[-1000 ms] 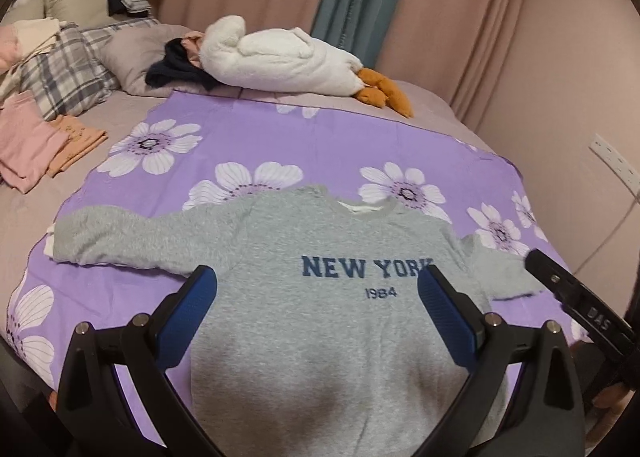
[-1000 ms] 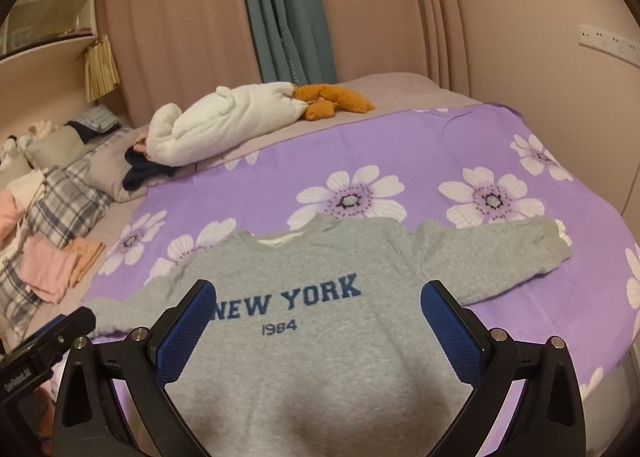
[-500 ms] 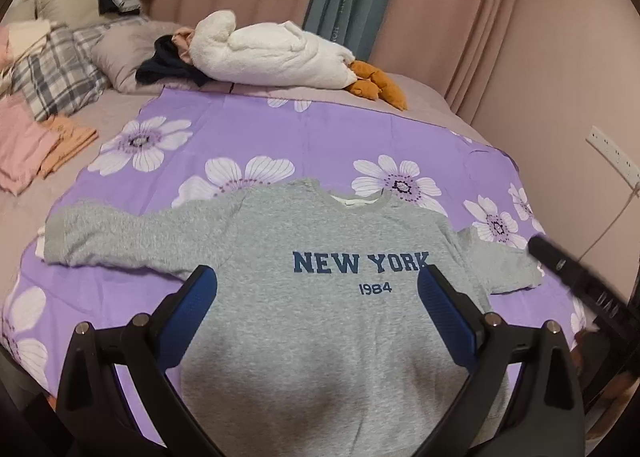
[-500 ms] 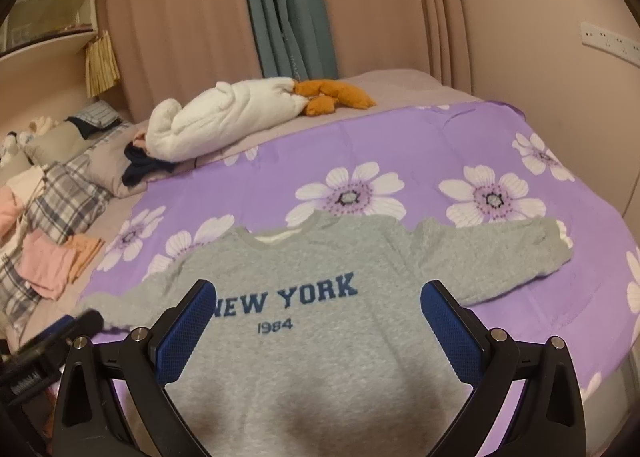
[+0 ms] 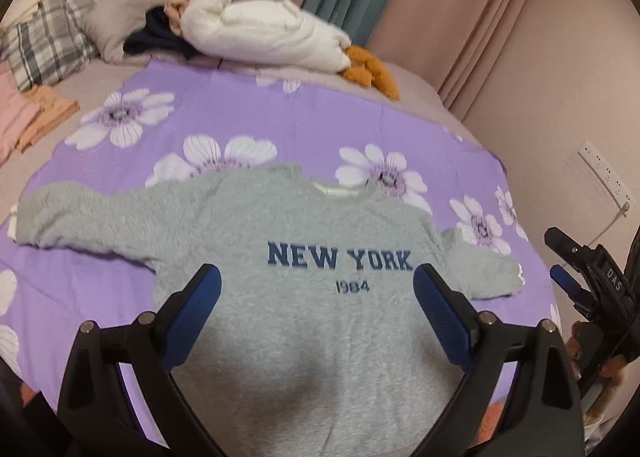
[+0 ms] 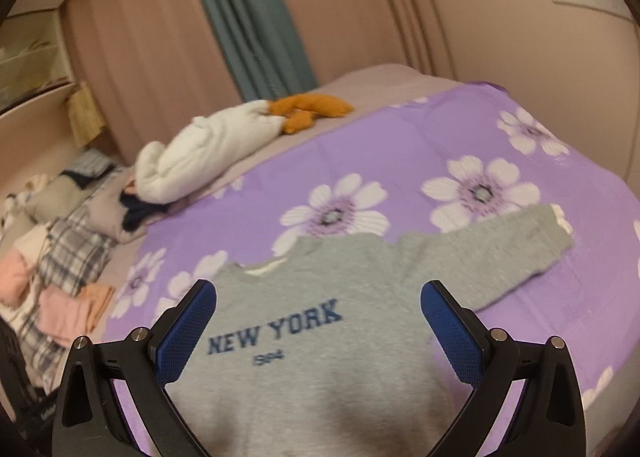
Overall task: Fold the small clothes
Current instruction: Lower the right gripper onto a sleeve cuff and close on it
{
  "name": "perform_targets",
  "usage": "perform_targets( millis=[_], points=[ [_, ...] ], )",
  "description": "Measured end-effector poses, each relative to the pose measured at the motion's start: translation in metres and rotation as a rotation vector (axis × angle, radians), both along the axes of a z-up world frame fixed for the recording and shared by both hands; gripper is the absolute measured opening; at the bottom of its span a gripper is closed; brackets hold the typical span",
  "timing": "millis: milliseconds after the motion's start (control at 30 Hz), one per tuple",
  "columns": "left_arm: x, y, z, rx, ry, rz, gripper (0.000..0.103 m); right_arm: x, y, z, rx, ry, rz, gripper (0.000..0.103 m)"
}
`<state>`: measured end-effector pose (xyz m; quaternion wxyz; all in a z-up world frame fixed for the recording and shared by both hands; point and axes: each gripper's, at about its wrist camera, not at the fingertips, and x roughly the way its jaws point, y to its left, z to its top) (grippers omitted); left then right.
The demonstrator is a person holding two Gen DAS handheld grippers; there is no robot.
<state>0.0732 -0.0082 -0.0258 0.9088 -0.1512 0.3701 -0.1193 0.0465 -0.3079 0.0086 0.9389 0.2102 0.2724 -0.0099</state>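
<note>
Grey sweatshirt (image 5: pixel 320 297) lies face up and flat on the purple flowered blanket (image 5: pixel 300 117), collar far, hem near, both sleeves spread out to left and right; nothing folded yet, so the step in hand looks like the first sleeve fold. To do it well: pinch each sleeve close to the cuff, catch both fabric layers, lift only a little and lay the sleeve straight across the chest so the body does not drag or bunch on the blanket. Left gripper (image 5: pixel 316 289) hovers over the lower chest, fingers spread wide, blue pads (image 5: pixel 198 305) clear of the cloth, holding nothing. Right gripper (image 6: pixel 318 305) the same: spread wide above the lettering, empty, no contact visible. Right sleeve cuff (image 6: pixel 560 225) sits far right of it. White plush toy (image 5: pixel 264 33) and clothes pile (image 5: pixel 36 117) lie well apart, far and left.
</note>
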Motion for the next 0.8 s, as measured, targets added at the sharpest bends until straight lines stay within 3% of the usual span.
perform_targets(
  millis=[100, 600, 700, 800],
  points=[
    [0.011, -0.001, -0.009, 0.016, 0.044, 0.022, 0.091, 0.004, -0.023, -0.011, 0.001, 0.046, -0.043, 0.092],
    [0.06, -0.013, -0.045, 0.15, 0.203, 0.096, 0.089, 0.036, -0.166, -0.074, 0.158, 0.237, -0.302, 0.081],
    [0.066, -0.015, -0.059, 0.178, 0.244, 0.087, 0.082, 0.045, -0.188, -0.093, 0.175, 0.291, -0.36, 0.074],
    [0.069, -0.016, -0.075, 0.205, 0.289, 0.078, 0.077, 0.051, -0.206, -0.114, 0.222, 0.325, -0.395, 0.073]
  ],
)
